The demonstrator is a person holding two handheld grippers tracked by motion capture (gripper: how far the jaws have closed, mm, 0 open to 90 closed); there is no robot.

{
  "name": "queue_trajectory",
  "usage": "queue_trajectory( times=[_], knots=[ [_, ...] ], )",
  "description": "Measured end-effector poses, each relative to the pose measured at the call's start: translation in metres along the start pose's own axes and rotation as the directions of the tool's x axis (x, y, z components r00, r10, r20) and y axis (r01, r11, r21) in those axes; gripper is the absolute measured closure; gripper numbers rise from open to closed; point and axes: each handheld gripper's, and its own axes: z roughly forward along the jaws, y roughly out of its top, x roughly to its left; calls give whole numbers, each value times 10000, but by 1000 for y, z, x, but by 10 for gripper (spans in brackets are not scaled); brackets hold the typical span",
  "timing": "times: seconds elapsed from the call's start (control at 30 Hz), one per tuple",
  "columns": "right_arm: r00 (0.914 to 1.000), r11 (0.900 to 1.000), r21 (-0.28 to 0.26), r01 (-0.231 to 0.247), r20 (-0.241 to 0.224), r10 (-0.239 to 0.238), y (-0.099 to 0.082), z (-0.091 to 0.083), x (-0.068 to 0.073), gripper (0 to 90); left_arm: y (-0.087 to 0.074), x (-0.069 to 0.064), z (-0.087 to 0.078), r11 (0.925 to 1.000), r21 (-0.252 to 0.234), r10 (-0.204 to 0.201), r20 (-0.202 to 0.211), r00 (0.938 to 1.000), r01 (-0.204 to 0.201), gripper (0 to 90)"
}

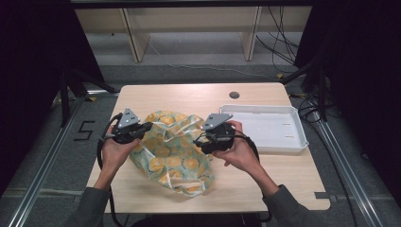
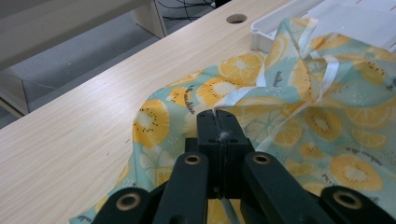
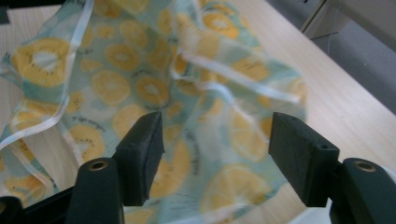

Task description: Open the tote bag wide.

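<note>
Where it is: the fruit-print bag lies crumpled on the pale wood bench, roughly centre to 7 o'clock in the high view, with one white-trimmed handle loop spilling toward the 6 o'clock edge.

Left tool: clenched tight on a thin fold of the bag's edge, right by the white trim. You can see cloth pinched in the seam between the jaws in the left gripper view.

Right tool: released, jaws standing wide apart, cloth hanging loose between them without the pads pressing on it.

How it'll handle: honestly looks super light and floppy, thin woven or nylon-ish fabric that folds on itself and won't hold any shape. Probably a bit slick too, so a shallow pinch could slide off.

Where to grab: I'd go for the hemmed rim or the ribbon-like handles, since the doubled trim gives the pads something thicker to bite.

Look and feel: mint-teal ground, orange and kiwi slices, narrow white binding, lots of soft creases.

Nearby: a white shallow plastic tray with rounded corners sits at 3 o'clock, just beside the bag.
</note>
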Motion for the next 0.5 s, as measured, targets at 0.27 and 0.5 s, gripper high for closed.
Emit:
queue_trajectory(
  times=[0.27, 0.5],
  knots=[
    [9931, 9879, 1327, 808, 742, -912, -6, 46, 19, 302, -1, 4, -4, 9998, -133, -118, 59, 9999, 119, 890],
    [9823, 9761, 1530, 1544, 821, -1682, 7, 58, 3, 876, -9, 12, -7, 9995, -41, -298, -13, 9996, 298, 875]
  ],
)
